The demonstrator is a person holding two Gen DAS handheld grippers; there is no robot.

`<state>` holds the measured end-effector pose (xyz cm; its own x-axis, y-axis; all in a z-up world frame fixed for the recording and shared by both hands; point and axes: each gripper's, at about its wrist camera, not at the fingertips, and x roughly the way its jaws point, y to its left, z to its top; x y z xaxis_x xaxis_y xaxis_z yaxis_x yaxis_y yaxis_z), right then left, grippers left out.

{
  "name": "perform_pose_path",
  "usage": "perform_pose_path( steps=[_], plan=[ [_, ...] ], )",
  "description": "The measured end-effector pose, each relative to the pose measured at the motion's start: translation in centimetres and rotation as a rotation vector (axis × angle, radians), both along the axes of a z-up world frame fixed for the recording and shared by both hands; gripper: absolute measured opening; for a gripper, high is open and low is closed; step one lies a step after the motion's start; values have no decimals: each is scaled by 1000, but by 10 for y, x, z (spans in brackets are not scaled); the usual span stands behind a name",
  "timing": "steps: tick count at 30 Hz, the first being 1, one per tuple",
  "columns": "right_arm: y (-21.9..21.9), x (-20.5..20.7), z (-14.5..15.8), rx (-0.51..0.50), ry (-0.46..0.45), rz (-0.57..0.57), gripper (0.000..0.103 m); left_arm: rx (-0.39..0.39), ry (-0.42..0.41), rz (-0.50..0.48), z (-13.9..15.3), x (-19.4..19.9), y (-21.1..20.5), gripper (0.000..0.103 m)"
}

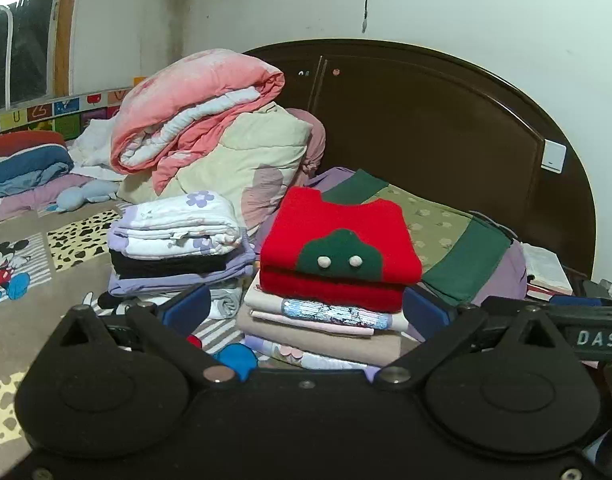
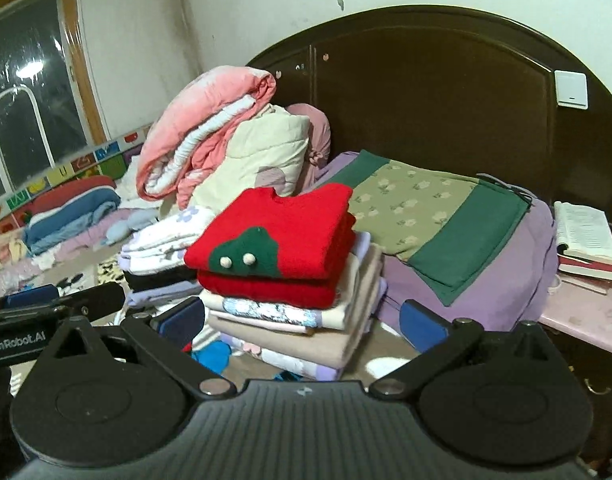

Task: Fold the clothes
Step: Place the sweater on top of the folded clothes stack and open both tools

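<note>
A folded red sweater (image 1: 338, 252) with a green patch and two white pompoms lies on top of a stack of folded clothes (image 1: 322, 332) on the bed. It also shows in the right wrist view (image 2: 274, 248) on the same stack (image 2: 302, 332). A second folded stack (image 1: 178, 244) of white, black and lilac items sits to its left. My left gripper (image 1: 306, 312) is open and empty, its blue pads on either side of the stack's near end. My right gripper (image 2: 302, 320) is open and empty, just in front of the stack.
Rolled pink and cream quilts (image 1: 198, 120) pile up behind the stacks. A green and lilac pillow (image 1: 446, 240) lies at the right against the dark headboard (image 1: 426, 120). Books (image 2: 586, 240) sit on a bedside table. More bedding (image 1: 22, 164) lies at the far left.
</note>
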<state>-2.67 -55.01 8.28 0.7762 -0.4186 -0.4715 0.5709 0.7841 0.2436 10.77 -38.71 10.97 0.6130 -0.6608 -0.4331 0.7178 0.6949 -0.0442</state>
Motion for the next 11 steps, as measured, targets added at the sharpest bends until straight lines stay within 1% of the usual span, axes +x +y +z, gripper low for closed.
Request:
perform_pose_path(
  steps=[5,11],
  plan=[
    [5,-1,0,-14,26,2,103,31,-12,17,-2,-4,0,103],
    [11,-1,2,-28,38,10,103,36,-21,23,-1,-11,5,103]
  ],
)
